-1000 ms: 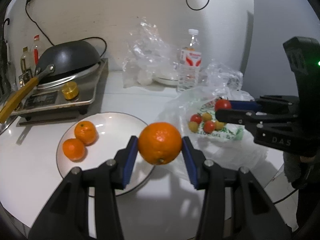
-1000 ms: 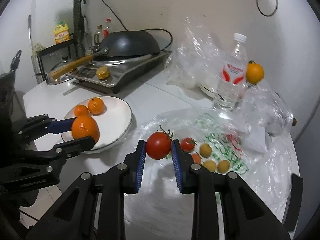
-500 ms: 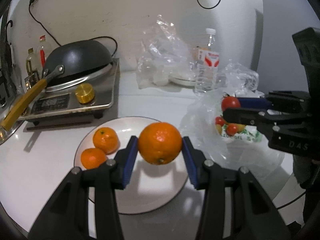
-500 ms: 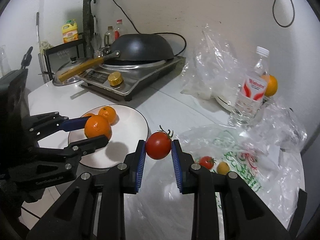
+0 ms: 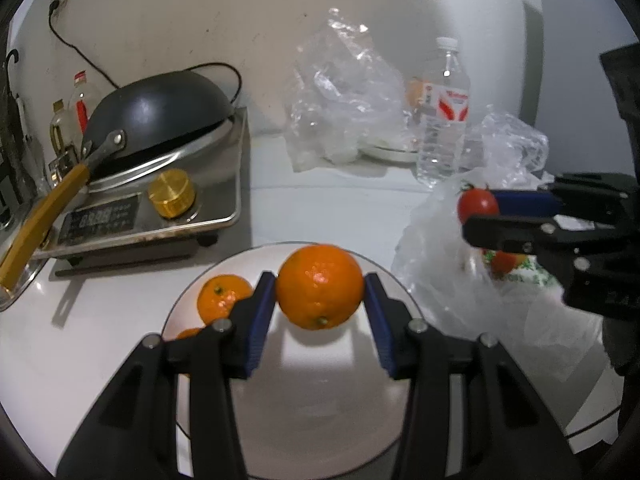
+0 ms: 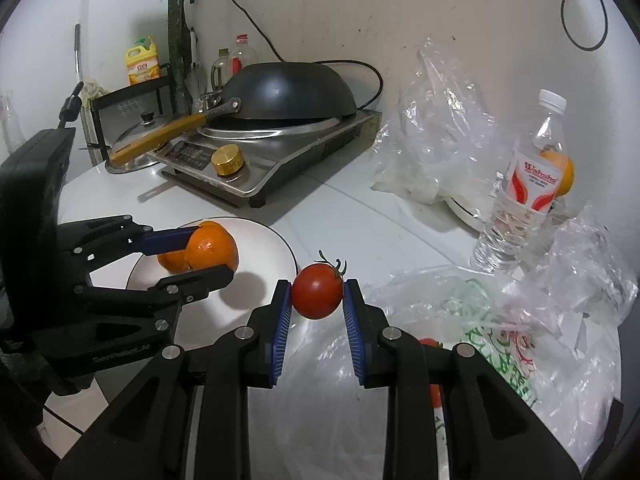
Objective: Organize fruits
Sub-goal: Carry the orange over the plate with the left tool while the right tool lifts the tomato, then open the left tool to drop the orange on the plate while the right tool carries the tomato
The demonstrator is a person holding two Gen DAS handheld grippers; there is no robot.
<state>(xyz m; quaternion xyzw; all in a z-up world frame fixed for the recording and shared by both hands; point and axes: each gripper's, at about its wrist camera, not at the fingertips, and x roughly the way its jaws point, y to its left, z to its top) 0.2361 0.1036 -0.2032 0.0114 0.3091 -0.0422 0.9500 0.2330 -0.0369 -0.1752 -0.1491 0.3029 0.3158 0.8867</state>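
White worktop by a stained wall carries a plate [image 5: 384,280]. Above the plate, the left gripper [image 5: 320,300] pinches an orange [image 5: 319,286] across its middle: firm, fairly heavy, unlikely to slip. Beside it, the right gripper [image 6: 316,300] squeezes a tomato [image 6: 317,296]: light, smooth, thin-skinned, wants gentle pressure

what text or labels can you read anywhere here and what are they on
"Wahaha", roughly, in red script: water bottle label; small print under it is blurred.
Yellow detergent jug: red label, unreadable.
Cooker panel: display and print blurred.
Plastic bag: green print, unreadable.
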